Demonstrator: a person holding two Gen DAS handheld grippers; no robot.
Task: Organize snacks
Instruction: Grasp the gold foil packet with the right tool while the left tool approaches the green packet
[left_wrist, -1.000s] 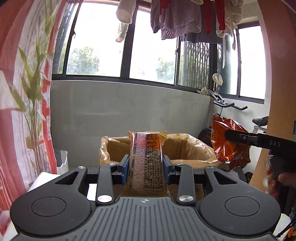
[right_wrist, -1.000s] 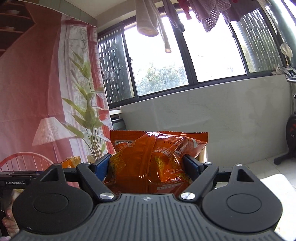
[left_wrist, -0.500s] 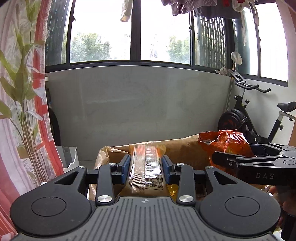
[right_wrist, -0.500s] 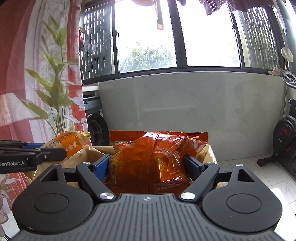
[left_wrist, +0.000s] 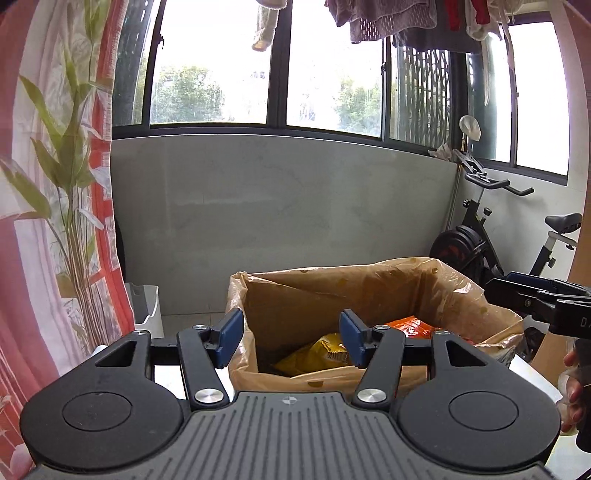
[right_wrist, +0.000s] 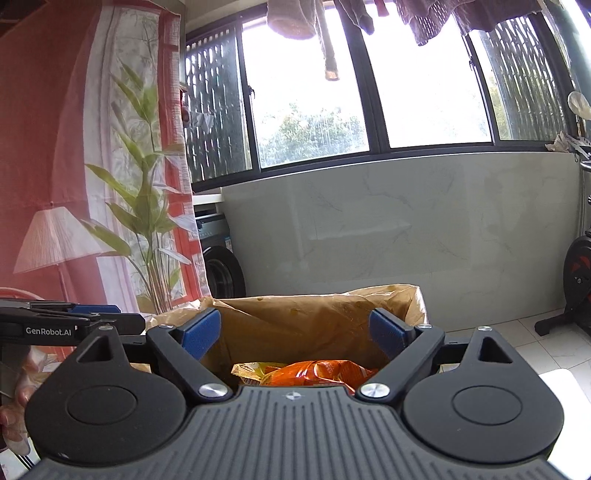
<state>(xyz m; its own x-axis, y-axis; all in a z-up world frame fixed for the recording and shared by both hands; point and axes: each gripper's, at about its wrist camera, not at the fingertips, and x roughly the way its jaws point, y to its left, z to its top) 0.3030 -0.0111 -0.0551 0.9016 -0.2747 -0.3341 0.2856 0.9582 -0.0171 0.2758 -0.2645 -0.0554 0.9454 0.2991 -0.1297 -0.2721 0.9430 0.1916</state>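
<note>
A box lined with a tan plastic bag (left_wrist: 332, 291) stands in front of both grippers; it also shows in the right wrist view (right_wrist: 314, 321). Inside lie a yellow snack packet (left_wrist: 317, 356) and an orange snack bag (left_wrist: 410, 326), the orange bag also seen in the right wrist view (right_wrist: 321, 371). My left gripper (left_wrist: 290, 338) is open and empty above the box's near rim. My right gripper (right_wrist: 295, 332) is open and empty above the box. The right gripper shows at the right edge of the left wrist view (left_wrist: 532, 295); the left gripper shows at the left of the right wrist view (right_wrist: 74, 321).
A grey tiled wall (left_wrist: 277, 206) with windows stands behind the box. An exercise bike (left_wrist: 491, 236) stands at the right. A printed curtain (left_wrist: 48, 221) hangs at the left, with a white bin (left_wrist: 146, 310) by it. A washing machine (right_wrist: 218, 258) sits behind the curtain.
Both grippers have opened. The long orange packet left my left gripper and the orange bag left my right gripper; both snacks now lie in the lined box.
</note>
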